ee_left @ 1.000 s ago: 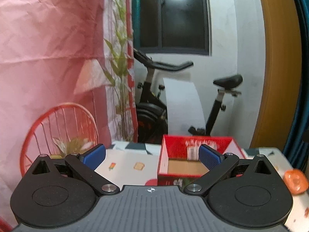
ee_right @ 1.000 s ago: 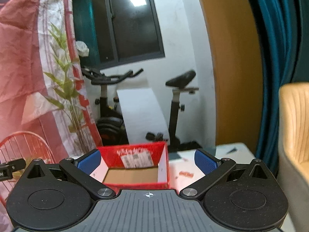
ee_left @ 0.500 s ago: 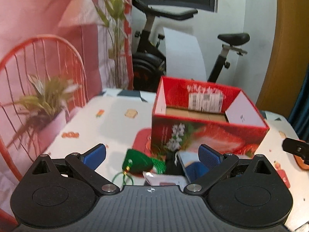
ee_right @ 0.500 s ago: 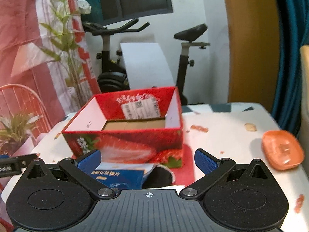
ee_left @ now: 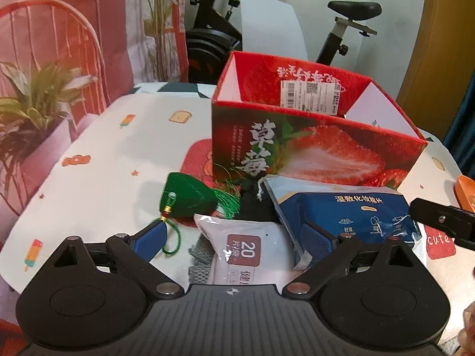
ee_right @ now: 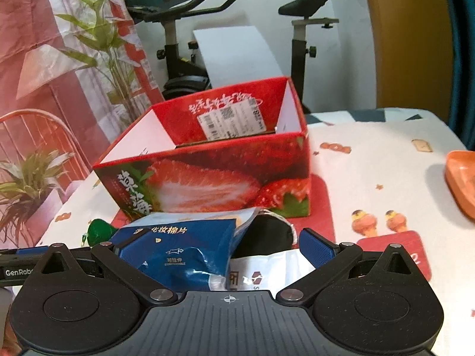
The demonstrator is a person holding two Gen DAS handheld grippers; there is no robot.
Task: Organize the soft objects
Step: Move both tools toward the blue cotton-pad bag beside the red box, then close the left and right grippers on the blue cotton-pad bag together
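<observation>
Both hand-held grippers gape wide, empty; the left hand-held gripper [ee_left: 234, 240], lately narrowing slightly, straddles a white pack [ee_left: 240, 252]. Probably light, crinkly, slippery: pinch its sealed edge.

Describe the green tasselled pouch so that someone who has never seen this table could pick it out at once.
Find the red strawberry box on the table with the patterned cloth. A small pile of soft packs lies in front of it, and the green tasselled pouch sits at the pile's left end, beside the white wipes pack. It alone is dark green fabric, with a bead, a cord loop and a fringe.
</observation>
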